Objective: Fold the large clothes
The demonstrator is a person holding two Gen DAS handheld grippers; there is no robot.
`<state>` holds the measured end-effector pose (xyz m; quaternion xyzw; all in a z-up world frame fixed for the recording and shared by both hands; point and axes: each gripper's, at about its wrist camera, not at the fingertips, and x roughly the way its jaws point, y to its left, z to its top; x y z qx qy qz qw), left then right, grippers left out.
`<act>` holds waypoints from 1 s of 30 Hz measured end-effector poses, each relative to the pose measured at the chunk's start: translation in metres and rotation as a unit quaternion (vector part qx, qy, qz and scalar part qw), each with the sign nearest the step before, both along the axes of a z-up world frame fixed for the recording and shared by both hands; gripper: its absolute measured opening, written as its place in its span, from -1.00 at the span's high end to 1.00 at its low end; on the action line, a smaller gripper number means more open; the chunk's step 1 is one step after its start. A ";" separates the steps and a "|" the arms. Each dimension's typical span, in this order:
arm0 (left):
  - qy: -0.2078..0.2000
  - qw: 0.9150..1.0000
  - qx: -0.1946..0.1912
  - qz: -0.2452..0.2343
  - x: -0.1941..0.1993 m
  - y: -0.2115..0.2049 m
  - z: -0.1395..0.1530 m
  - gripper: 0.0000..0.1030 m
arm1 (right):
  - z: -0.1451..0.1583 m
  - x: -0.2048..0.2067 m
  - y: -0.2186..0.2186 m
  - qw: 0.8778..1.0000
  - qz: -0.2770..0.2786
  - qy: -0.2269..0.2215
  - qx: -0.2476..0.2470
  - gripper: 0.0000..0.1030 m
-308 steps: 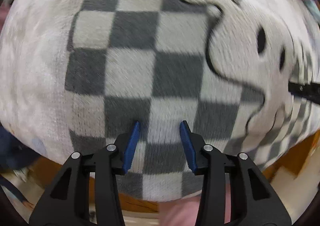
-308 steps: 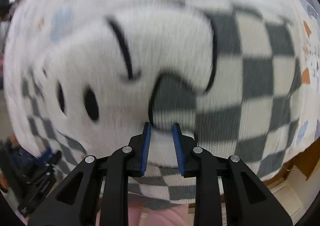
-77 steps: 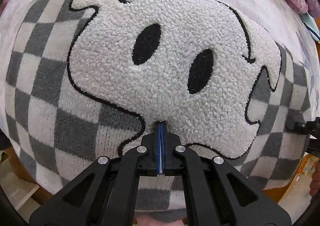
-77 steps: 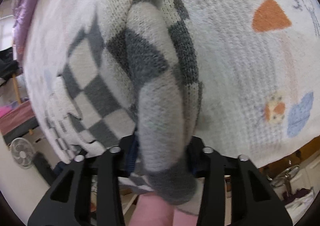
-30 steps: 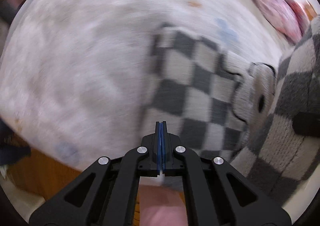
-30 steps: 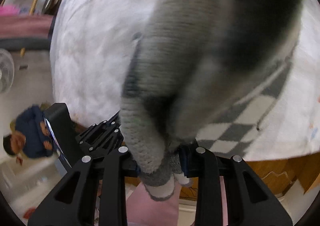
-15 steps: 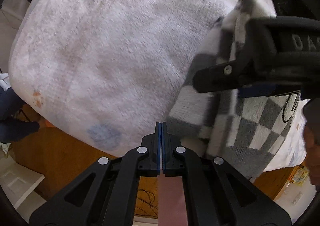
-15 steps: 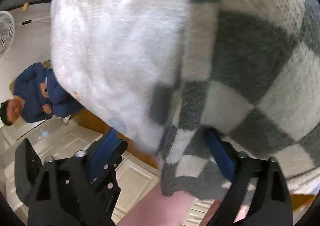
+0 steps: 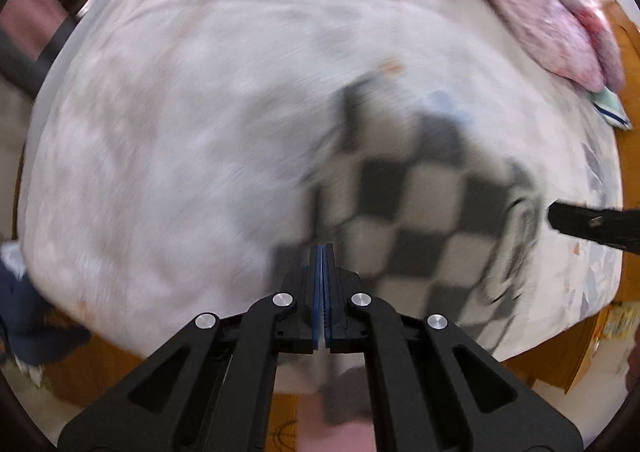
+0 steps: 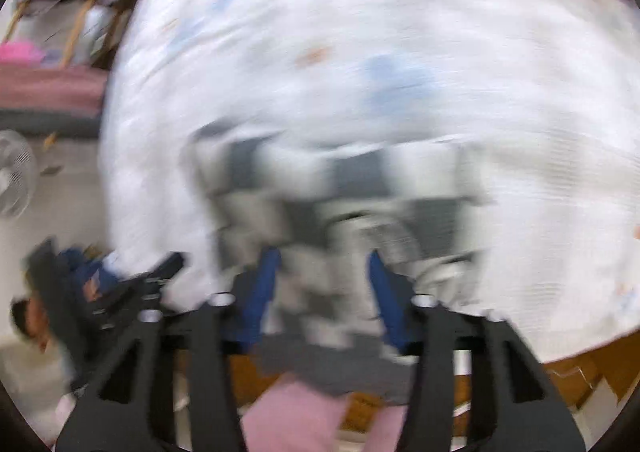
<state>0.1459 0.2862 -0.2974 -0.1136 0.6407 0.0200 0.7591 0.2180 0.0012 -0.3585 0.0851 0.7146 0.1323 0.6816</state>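
Note:
A grey-and-white checkered knit sweater [image 9: 420, 204] lies folded on the white bed cover [image 9: 180, 124]; both views are motion-blurred. My left gripper [image 9: 322, 252] is shut with nothing visible between its blue pads, its tips over the sweater's near left edge. My right gripper [image 10: 324, 264] is open, jaws wide apart, just above the sweater's near edge [image 10: 332, 188]. The right gripper's black finger [image 9: 592, 220] shows at the right of the left wrist view, beside the sweater's right edge.
Pink and purple bedding [image 9: 552, 12] is piled at the bed's far right. The wooden bed frame [image 9: 540, 364] runs along the near edge. A fan [image 10: 16, 176] and a person in blue [image 10: 60, 292] are at the left, off the bed.
The right gripper has let go of the sweater and pulled back; its jaws stand open. The sweater now lies flat on the bed. The left gripper stays shut and has swung over the sweater's edge.

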 end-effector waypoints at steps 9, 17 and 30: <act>0.057 0.996 0.049 -0.055 0.099 -0.064 -0.085 0.99 | -0.082 0.029 -0.019 0.996 -0.065 0.043 -0.032 0.51; 0.051 0.996 0.033 -0.065 0.120 -0.063 -0.122 0.96 | -0.112 0.053 -0.007 0.993 -0.100 0.052 -0.038 0.54; 0.043 0.998 -0.014 -0.047 0.102 -0.048 -0.109 0.96 | -0.094 0.037 -0.013 0.995 -0.083 0.045 -0.035 0.53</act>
